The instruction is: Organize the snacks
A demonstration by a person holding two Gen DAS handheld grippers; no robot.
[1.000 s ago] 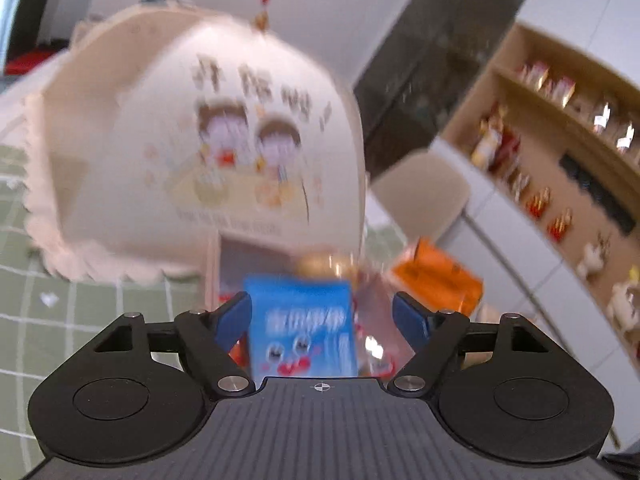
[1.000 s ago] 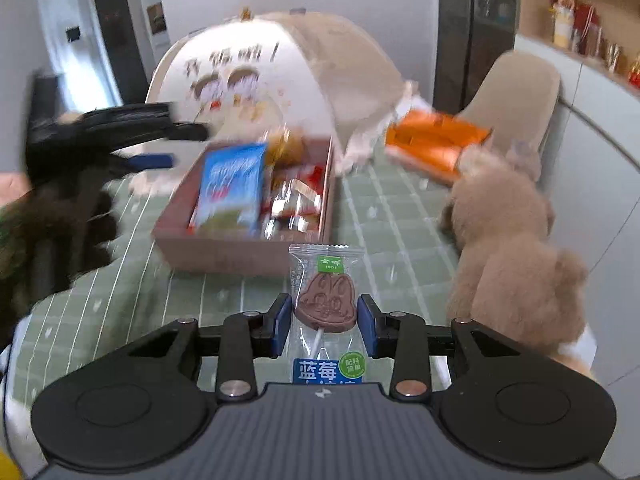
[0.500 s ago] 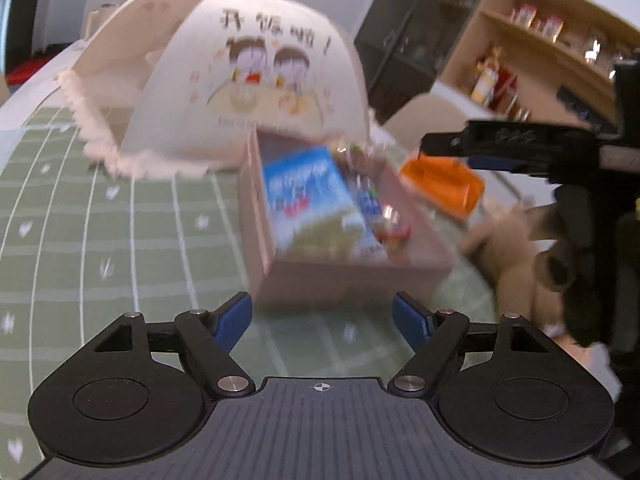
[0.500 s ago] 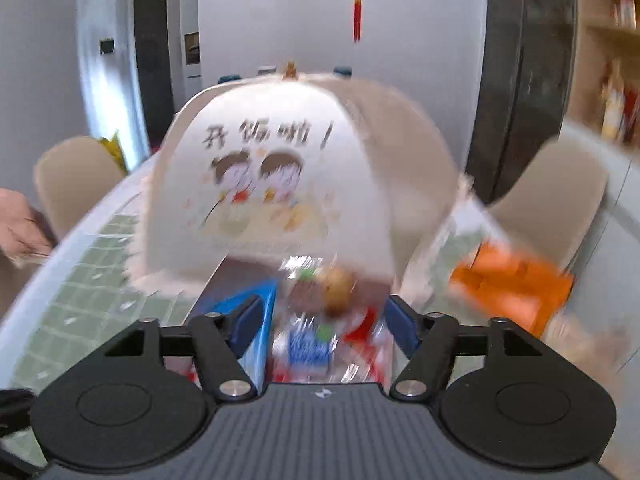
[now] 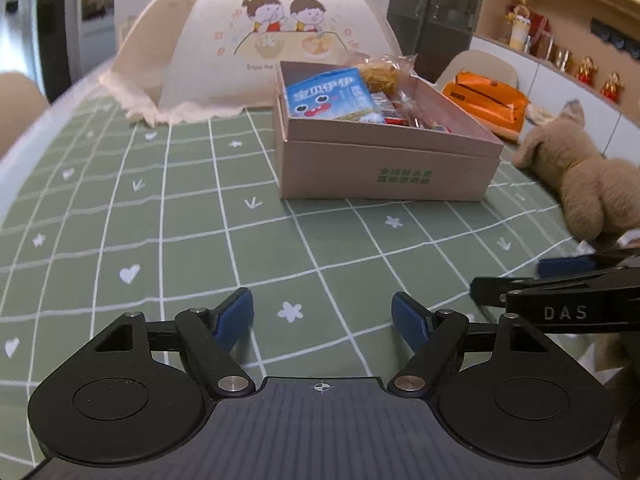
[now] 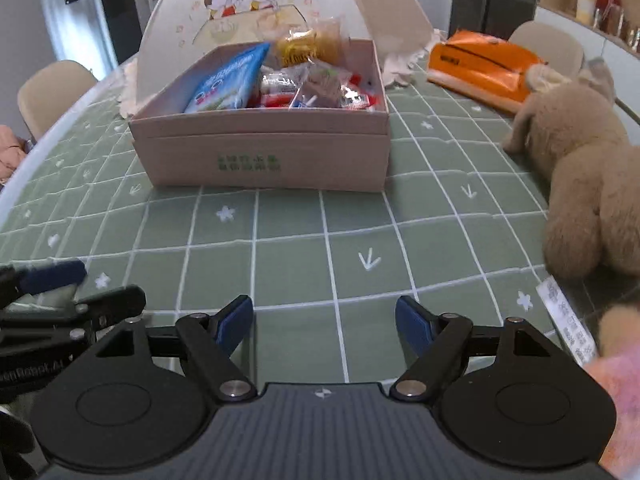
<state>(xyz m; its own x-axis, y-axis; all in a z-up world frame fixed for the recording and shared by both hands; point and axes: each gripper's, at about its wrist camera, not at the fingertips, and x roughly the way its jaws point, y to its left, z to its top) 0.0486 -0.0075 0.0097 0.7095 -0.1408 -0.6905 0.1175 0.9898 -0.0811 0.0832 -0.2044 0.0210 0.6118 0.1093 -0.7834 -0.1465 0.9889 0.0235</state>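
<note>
A pink cardboard box (image 5: 392, 148) (image 6: 260, 120) stands on the green checked tablecloth and holds several snacks. Among them are a blue bag (image 5: 328, 94) (image 6: 228, 80), a yellow noodle packet (image 5: 380, 74) (image 6: 308, 46) and a brown biscuit packet (image 6: 320, 84). My left gripper (image 5: 322, 312) hovers open over bare cloth, well short of the box, with nothing between its fingers. My right gripper (image 6: 324, 316) is beside it, also short of the box. Its jaws are opening and nothing is between them. Each view catches the other gripper's blue pad (image 5: 564, 266) (image 6: 52, 276) at its edge.
A domed food cover (image 5: 280, 32) (image 6: 260, 0) with a cartoon print stands behind the box. An orange pouch (image 5: 488, 98) (image 6: 480, 64) lies at the back right. A tan plush toy (image 5: 580, 176) (image 6: 580, 160) lies on the right. The table's rounded edge runs along the left.
The right gripper let go of the brown biscuit packet, which now lies in the box, and opened wide. Both grippers drew back from the box and sank toward the near cloth.
</note>
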